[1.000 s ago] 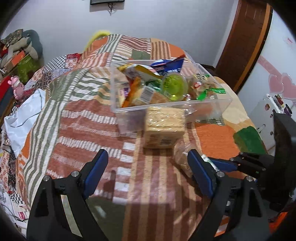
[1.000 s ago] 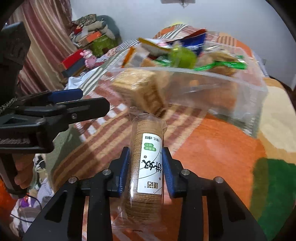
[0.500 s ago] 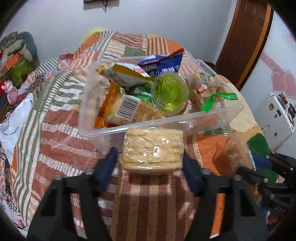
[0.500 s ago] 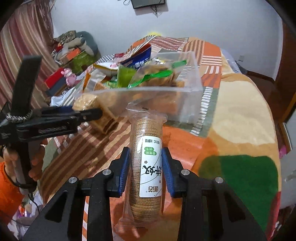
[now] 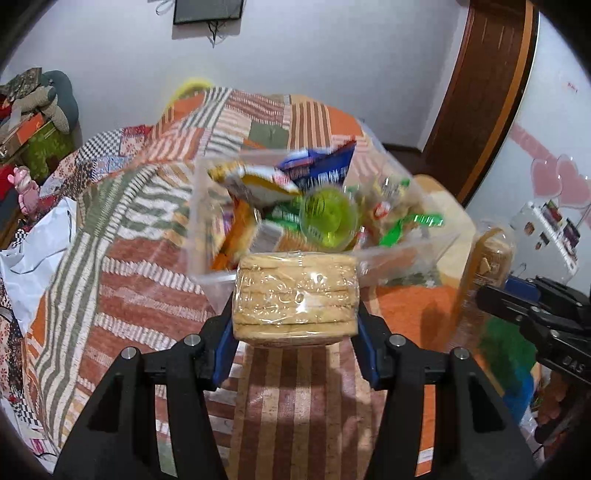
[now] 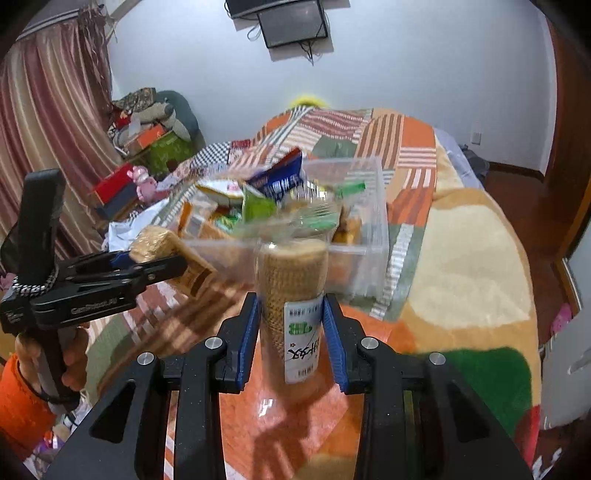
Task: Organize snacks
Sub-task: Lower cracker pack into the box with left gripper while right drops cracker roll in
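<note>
My left gripper (image 5: 295,325) is shut on a square cracker pack (image 5: 296,299) wrapped in clear film, held above the bed just in front of the clear plastic bin (image 5: 201,236). The bin holds several snacks: a yellow bag, a blue bag (image 5: 321,168) and a green jelly cup (image 5: 328,216). My right gripper (image 6: 291,332) is shut on a round biscuit roll (image 6: 293,291) with a white label, raised near the bin's front wall (image 6: 365,254). The left gripper with its pack (image 6: 162,243) shows at the left of the right wrist view. The roll (image 5: 489,258) shows at the right of the left wrist view.
A patchwork striped quilt (image 5: 147,266) covers the bed. White cloth (image 5: 33,243) lies at the bed's left edge. Boxes and toys (image 6: 147,144) pile by the curtain. A wooden door (image 5: 480,92) stands at the right, a wall screen (image 6: 293,22) behind.
My left gripper closed on the square cracker pack and lifted it off the quilt. My right gripper rose with the biscuit roll and came closer to the bin.
</note>
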Demonstrator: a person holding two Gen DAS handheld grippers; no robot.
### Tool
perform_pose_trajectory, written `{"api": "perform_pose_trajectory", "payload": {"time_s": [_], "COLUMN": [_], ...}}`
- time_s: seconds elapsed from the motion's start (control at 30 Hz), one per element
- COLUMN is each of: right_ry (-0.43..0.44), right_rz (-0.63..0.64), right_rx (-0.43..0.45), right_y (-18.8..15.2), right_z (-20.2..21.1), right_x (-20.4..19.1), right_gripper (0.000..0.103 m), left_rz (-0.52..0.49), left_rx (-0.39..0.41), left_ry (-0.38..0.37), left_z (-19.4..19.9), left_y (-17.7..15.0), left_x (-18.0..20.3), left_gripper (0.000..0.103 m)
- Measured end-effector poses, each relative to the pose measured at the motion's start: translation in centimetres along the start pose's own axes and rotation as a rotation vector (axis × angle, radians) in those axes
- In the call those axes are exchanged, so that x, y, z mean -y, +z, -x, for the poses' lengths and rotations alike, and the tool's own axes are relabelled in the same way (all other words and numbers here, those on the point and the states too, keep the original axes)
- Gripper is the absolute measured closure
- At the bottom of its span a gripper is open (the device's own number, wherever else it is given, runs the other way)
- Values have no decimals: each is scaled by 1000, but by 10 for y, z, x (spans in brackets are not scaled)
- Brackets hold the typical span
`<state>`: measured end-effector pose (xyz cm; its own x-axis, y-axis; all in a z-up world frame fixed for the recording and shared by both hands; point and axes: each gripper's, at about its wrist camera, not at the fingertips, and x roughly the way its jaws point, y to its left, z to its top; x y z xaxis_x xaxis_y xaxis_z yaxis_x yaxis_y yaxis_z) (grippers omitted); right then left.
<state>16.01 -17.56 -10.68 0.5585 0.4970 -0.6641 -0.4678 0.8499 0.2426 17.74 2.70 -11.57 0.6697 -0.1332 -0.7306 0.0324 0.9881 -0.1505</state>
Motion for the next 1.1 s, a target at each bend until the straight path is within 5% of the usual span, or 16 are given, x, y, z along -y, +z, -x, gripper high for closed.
{"api": "perform_pose_trajectory", "payload": {"time_s": [0.57, 0.87, 1.1], "right_ry": [-75, -159, -141], "right_rz": [9, 58, 51], "right_rx": [180, 139, 106], "right_y": [63, 73, 84], "right_z": [23, -9, -32], "right_x": [12, 20, 24], "right_gripper": [72, 72, 74], "left_rz": [-21, -14, 3], "left_rx": [174, 103, 40], "left_ry": [-19, 15, 29], "left_z": [32, -15, -49], "left_y": [69, 81, 79], "left_x": [9, 3, -3], "left_gripper": [49, 49, 49]}}
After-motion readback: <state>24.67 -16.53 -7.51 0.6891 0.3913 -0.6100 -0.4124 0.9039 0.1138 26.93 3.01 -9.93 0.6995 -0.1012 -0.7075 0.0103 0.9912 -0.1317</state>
